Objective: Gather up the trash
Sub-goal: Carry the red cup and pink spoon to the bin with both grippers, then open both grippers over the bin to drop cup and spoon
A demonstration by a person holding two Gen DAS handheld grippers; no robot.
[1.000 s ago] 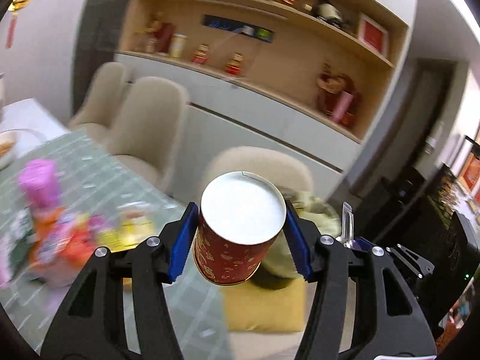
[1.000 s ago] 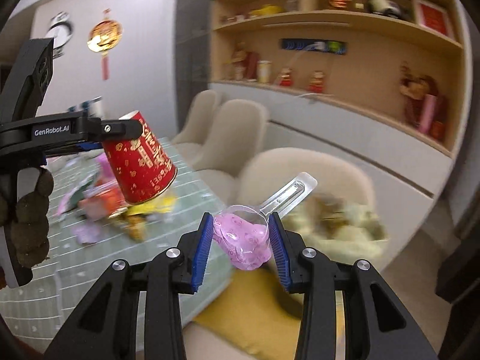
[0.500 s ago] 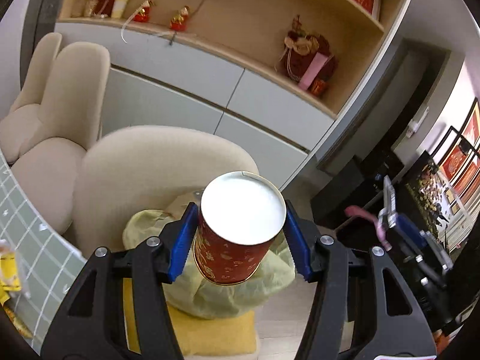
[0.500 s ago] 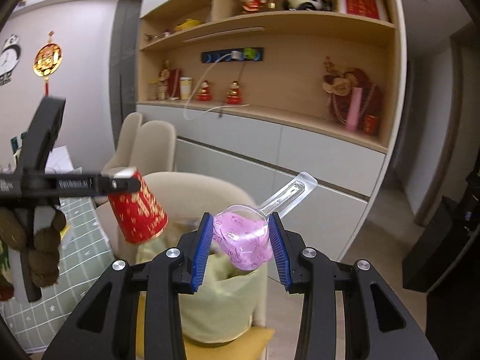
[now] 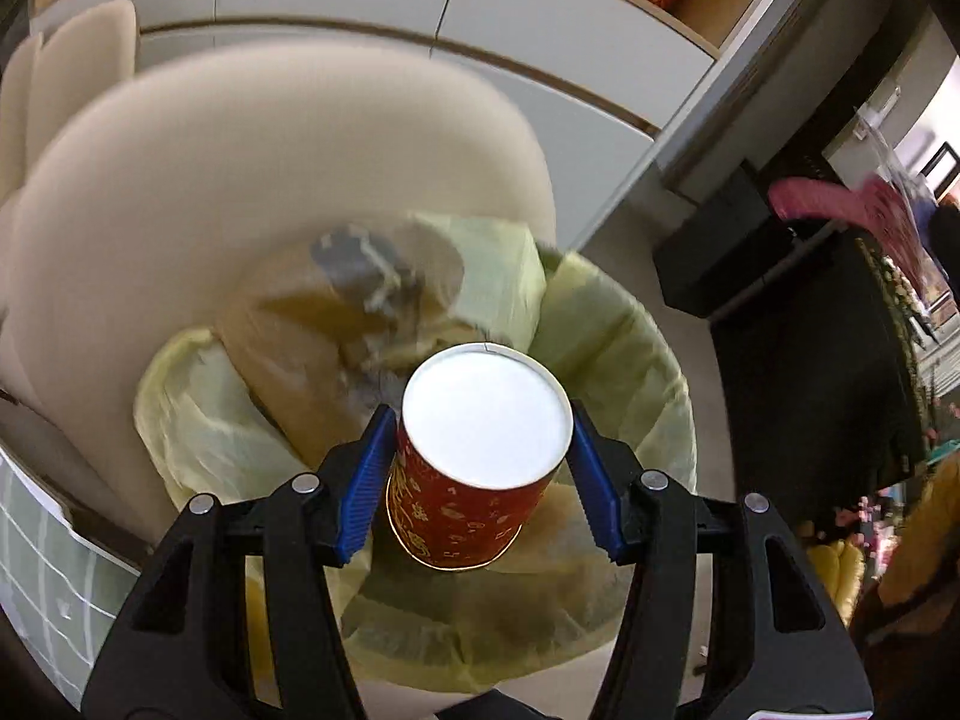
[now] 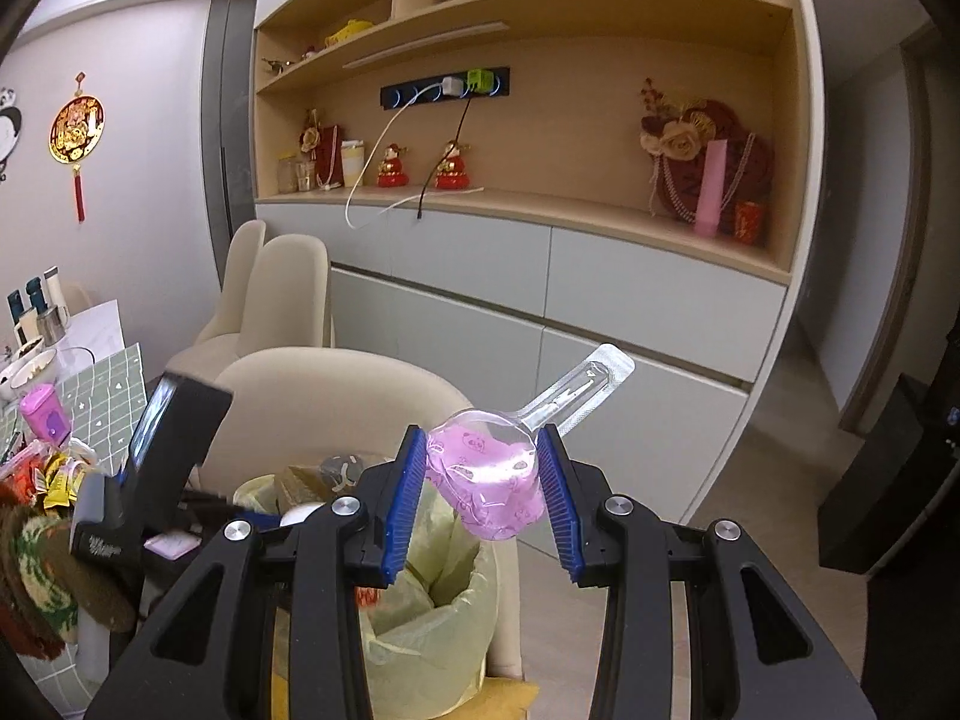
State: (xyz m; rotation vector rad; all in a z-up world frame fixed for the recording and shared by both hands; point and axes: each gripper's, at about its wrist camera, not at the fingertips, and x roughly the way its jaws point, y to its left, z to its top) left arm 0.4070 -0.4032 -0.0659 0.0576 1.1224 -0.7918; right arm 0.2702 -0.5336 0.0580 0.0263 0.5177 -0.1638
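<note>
My left gripper [image 5: 483, 450] is shut on a red paper cup [image 5: 462, 516] with gold print, its white bottom facing the camera. It hangs right over the open trash bin with a yellow-green liner [image 5: 618, 324], which holds brown paper and grey scraps. My right gripper [image 6: 480, 480] is shut on a pink plastic wrapper [image 6: 489, 489] with a clear tail. It is above and just right of the same bin [image 6: 444, 594]. The left gripper's body [image 6: 150, 480] shows at the left in the right wrist view.
A cream chair [image 5: 240, 168] stands right behind the bin. The table with a green checked cloth [image 6: 102, 378] and several snack wrappers [image 6: 54, 468] is at the left. White cabinets and wooden shelves [image 6: 540, 276] line the back wall. A black cabinet [image 5: 804, 324] stands at the right.
Both grippers have swung from the table toward the bin. The left one has tilted down and now holds the cup directly over the bin's opening. The right one has come closer above it.
</note>
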